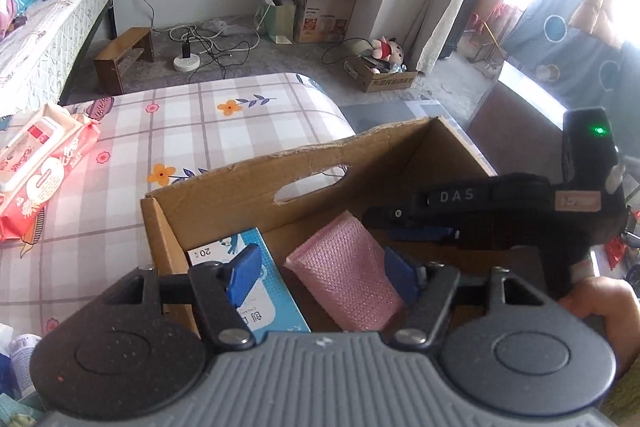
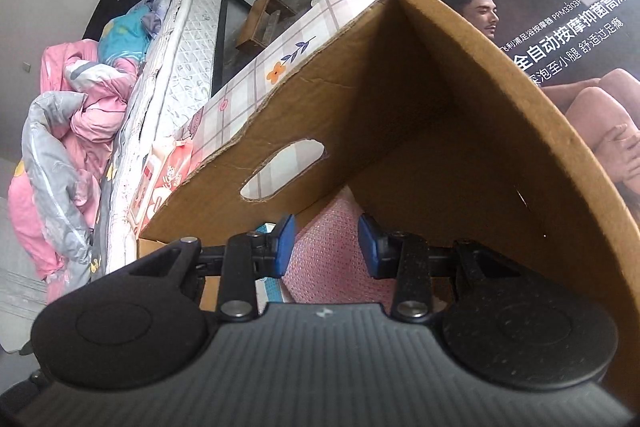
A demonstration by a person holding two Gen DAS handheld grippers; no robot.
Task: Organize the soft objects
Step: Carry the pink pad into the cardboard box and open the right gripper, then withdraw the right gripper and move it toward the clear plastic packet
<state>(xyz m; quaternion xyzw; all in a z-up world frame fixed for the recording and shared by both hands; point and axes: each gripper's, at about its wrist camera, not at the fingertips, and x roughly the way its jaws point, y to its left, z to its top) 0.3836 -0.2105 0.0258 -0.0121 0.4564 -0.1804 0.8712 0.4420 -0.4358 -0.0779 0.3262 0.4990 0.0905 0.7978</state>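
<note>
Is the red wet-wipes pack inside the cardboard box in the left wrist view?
No, the wet-wipes pack lies on the checked cloth, outside the cardboard box to its left.

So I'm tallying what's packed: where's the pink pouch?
In the cardboard box, the pink pouch stands right of the blue packet, per the left wrist view.

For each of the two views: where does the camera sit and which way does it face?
Left wrist: on the left gripper, looking down into the box; the right gripper and a hand show.
Right wrist: on the right gripper, facing the box's inner corner, tilted; no hand shows.
Shared: box, pink pouch, blue packet, wipes pack, bed.
</note>
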